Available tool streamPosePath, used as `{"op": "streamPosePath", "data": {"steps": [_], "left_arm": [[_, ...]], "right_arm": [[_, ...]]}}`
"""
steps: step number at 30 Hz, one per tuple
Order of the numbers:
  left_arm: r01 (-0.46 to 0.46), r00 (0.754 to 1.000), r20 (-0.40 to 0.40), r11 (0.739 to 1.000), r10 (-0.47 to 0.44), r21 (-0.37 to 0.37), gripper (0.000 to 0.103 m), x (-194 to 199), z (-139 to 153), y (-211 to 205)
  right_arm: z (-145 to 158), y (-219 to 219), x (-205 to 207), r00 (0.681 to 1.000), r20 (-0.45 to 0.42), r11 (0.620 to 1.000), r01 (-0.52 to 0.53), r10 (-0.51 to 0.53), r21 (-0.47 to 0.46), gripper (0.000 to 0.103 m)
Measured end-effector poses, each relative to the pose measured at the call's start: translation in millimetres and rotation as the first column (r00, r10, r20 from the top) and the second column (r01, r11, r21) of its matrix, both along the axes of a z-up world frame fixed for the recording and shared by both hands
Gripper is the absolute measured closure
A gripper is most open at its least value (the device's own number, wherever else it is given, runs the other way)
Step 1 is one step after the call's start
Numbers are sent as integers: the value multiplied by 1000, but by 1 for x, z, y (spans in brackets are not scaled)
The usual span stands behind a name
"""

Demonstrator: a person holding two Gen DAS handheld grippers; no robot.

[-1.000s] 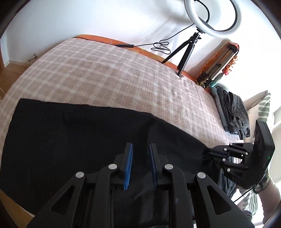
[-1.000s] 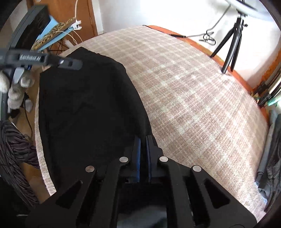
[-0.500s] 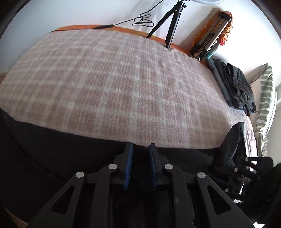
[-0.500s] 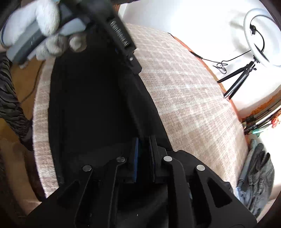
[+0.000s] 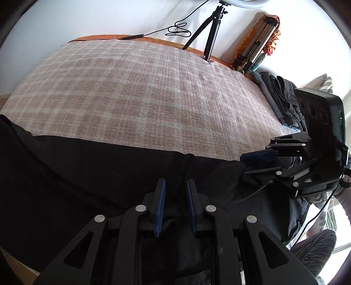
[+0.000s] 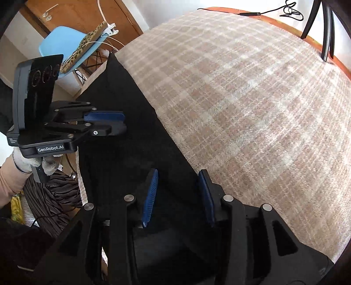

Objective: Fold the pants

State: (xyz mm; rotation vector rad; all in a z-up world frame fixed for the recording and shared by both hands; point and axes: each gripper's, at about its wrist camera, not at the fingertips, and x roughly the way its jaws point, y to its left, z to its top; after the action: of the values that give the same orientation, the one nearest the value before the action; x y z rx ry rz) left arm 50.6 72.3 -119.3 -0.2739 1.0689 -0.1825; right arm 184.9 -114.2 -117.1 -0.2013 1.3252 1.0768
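Black pants lie folded lengthwise along the near edge of a plaid bed. My left gripper hovers over the pants with its blue pads apart and nothing between them. My right gripper is open wide over the pants near their edge, empty. In the left wrist view the right gripper sits at the right end of the pants. In the right wrist view the left gripper hovers over the pants' far part.
A black tripod stands at the bed's far edge. A pile of dark clothes lies on the bed's right end. A blue chair and a wooden door are beyond the left end.
Both grippers let go of the pants and opened. The fold now lies flat on the bed. The left gripper drew back over the cloth.
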Motion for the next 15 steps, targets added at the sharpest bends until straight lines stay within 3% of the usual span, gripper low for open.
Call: {"op": "streamPosePath", "data": {"steps": [3, 5, 10, 13, 15], "left_arm": [[-33, 999, 43, 999, 31, 42, 87, -11, 15, 13], [-66, 996, 63, 997, 64, 32, 87, -20, 24, 25], [-86, 994, 64, 996, 85, 21, 87, -31, 28, 37], [-85, 995, 54, 996, 84, 23, 87, -35, 26, 35], [-84, 995, 58, 996, 82, 20, 87, -35, 26, 33]], "right_arm": [[2, -6, -11, 1000, 17, 1000, 2, -2, 12, 68], [6, -9, -19, 999, 45, 1000, -3, 3, 5, 81], [28, -13, -36, 983, 183, 1000, -10, 12, -13, 90], [46, -14, -39, 944, 329, 999, 1, 12, -40, 94], [48, -9, -28, 890, 455, 994, 68, -19, -91, 95]]}}
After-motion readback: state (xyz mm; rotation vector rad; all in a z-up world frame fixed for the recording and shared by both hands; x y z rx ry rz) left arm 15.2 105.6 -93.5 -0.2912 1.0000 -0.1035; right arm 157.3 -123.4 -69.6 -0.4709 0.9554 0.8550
